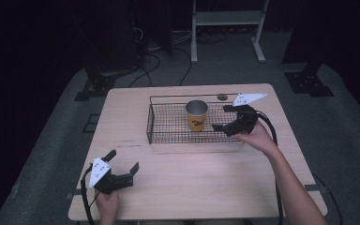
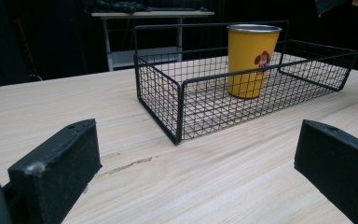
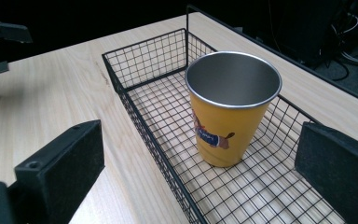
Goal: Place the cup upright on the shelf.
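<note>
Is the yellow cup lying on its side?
No, the yellow cup stands upright in the wire basket, open end up.

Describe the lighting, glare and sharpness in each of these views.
High view: the table is lit while the surroundings fall into darkness, and the picture is soft and grainy. Left gripper view: the yellow cup and wire basket are sharp and evenly lit, and the near fingers are slightly soft. Right gripper view: the cup's metal inside shows a soft sheen, no harsh glare.
</note>
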### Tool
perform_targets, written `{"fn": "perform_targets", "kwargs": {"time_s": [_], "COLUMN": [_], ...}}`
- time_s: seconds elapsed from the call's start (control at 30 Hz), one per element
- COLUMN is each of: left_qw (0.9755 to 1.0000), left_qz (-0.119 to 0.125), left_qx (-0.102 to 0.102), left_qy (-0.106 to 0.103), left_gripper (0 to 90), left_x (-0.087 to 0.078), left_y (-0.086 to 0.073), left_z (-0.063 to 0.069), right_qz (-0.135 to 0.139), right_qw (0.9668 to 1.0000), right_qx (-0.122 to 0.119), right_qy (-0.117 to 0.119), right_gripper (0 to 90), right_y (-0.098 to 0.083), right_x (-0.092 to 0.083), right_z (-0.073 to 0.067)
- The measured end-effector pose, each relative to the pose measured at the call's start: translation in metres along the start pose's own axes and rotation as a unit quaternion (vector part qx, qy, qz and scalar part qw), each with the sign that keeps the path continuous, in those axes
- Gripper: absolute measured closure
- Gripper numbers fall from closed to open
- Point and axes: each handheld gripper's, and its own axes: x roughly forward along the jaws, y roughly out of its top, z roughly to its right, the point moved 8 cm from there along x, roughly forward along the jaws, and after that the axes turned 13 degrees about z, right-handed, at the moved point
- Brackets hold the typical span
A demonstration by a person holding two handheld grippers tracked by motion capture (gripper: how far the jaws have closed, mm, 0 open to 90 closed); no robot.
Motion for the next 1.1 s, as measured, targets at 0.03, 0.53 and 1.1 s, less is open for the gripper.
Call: {"fn": "perform_targets", "kwargs": {"time_s": [0.03, 0.53, 1.1], "left_qw": [1.0, 1.0, 1.0], "left_qz": [0.0, -0.002, -0.002], "left_qx": [0.0, 0.001, 0.0], "left_qy": [0.0, 0.001, 0.001], "left_gripper": [0.0, 0.0, 0.0], "left_x": [0.0, 0.0, 0.0], "left_y": [0.0, 0.0, 0.0], "left_z": [0.0, 0.0, 0.0], "right_qz": [0.002, 0.005, 0.0], "right_qw": [1.0, 0.9999, 0.9999], "right_qx": [-0.002, 0.003, 0.012], "right_qy": [0.0, 0.008, 0.012], "right_gripper": [0.7, 0.7, 0.7], "right_y": [0.001, -0.012, -0.027], "right_x": [-0.001, -0.018, -0.032], "right_z": [0.0, -0.01, -0.015]}}
